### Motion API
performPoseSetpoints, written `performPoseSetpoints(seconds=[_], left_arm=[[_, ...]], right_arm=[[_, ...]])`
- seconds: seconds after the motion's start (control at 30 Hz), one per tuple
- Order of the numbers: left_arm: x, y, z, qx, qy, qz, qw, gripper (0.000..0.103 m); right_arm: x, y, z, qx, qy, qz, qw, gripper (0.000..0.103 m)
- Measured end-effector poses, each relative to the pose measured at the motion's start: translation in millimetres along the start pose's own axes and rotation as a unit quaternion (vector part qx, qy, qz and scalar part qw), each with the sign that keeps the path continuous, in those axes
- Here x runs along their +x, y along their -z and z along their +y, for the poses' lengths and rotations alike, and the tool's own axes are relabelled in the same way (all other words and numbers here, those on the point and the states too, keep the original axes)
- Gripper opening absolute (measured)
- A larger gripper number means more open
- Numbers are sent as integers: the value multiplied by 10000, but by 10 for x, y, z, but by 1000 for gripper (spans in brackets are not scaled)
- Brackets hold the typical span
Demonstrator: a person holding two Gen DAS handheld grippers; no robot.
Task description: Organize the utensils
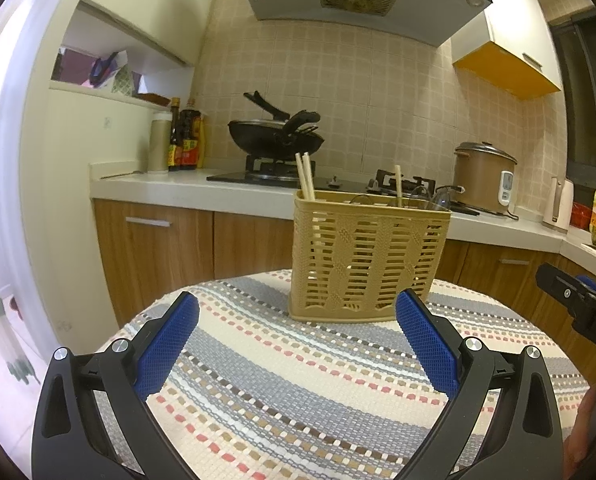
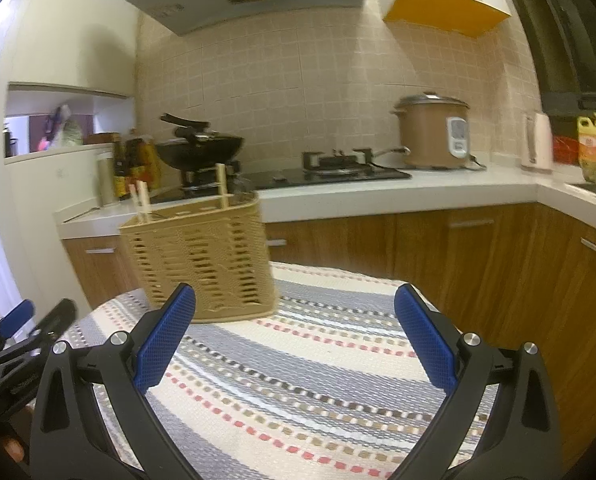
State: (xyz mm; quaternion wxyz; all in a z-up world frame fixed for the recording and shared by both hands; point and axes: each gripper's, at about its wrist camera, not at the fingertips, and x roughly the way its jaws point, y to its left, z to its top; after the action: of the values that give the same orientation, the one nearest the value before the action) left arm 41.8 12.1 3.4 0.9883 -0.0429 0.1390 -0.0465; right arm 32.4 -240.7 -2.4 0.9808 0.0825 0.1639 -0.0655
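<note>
A tan plastic utensil basket (image 1: 367, 256) stands upright on a round table with a striped woven cloth (image 1: 298, 380). Wooden chopsticks (image 1: 305, 176) stick up from its left end, one more (image 1: 398, 186) from its right part, and metal utensil handles (image 1: 437, 196) show at the rim. My left gripper (image 1: 298, 316) is open just in front of the basket, with nothing between its blue pads. In the right wrist view the basket (image 2: 206, 256) sits ahead and to the left; my right gripper (image 2: 296, 308) is open and empty over the cloth (image 2: 317, 360).
Behind the table runs a counter (image 1: 178, 188) with wooden cabinets, a black wok (image 1: 276, 136) on the stove, sauce bottles (image 1: 184, 140) and a brown rice cooker (image 1: 483, 178). The right gripper's body (image 1: 577, 304) shows at the right edge; the left gripper's body (image 2: 18, 332) shows at lower left.
</note>
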Motion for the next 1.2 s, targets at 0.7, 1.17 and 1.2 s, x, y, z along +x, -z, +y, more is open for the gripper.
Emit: performPoseSetpoints(seconds=[0.7, 1.17, 1.2], left_arm=[[1200, 116, 684, -393, -320, 2743, 9603, 94], [1111, 110, 820, -774, -298, 2510, 9644, 95], [1105, 108, 825, -787, -295, 2492, 9648, 95]], right_arm=[[1762, 17, -332, -454, 645, 2911, 9534, 95], [1659, 73, -334, -477, 597, 2772, 9578, 96], [1661, 73, -335, -477, 597, 2773, 9577, 96]])
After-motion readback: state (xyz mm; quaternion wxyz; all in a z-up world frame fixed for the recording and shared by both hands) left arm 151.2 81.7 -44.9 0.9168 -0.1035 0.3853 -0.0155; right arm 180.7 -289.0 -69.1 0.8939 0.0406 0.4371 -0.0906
